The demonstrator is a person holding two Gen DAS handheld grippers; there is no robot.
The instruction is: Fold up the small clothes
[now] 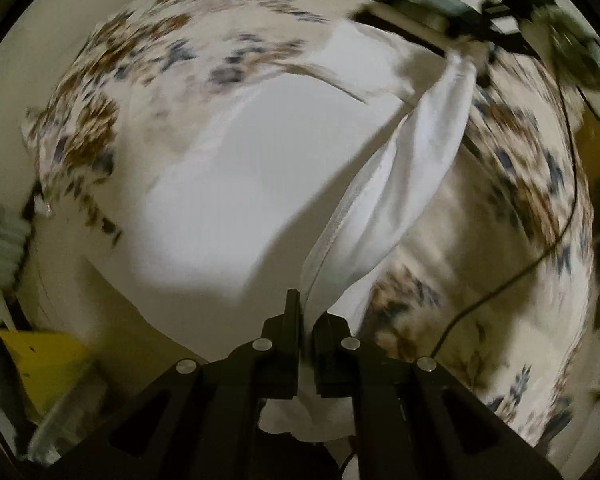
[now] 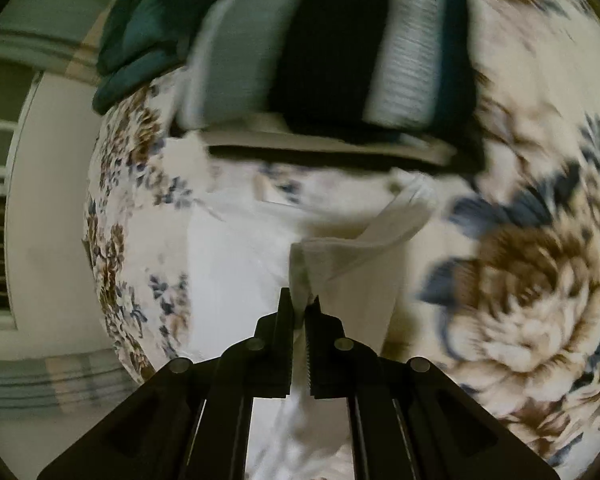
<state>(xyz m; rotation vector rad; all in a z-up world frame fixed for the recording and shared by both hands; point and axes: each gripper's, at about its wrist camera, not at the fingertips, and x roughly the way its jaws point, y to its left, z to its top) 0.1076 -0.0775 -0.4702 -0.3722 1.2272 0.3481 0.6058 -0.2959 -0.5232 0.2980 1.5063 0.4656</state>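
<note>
Both grippers, left gripper (image 1: 307, 312) and right gripper (image 2: 300, 304), with jaws clamped narrow on edges of the white garment (image 1: 204, 184), lifted above the floral bedspread (image 1: 540, 200). Thin bites only: could slip out if pulled taut, spoiling the fold.

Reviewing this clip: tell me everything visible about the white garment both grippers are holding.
The plain white cotton-looking garment lies partly spread on the floral-printed bedspread, smooth and unpatterned, with a stitched hem along its lifted edge. The left gripper is shut on one end of that edge, and the right gripper is shut on another part, so a doubled band of fabric stretches between them above the flat portion. Motion blur hides finer detail; its type is unclear.
</note>
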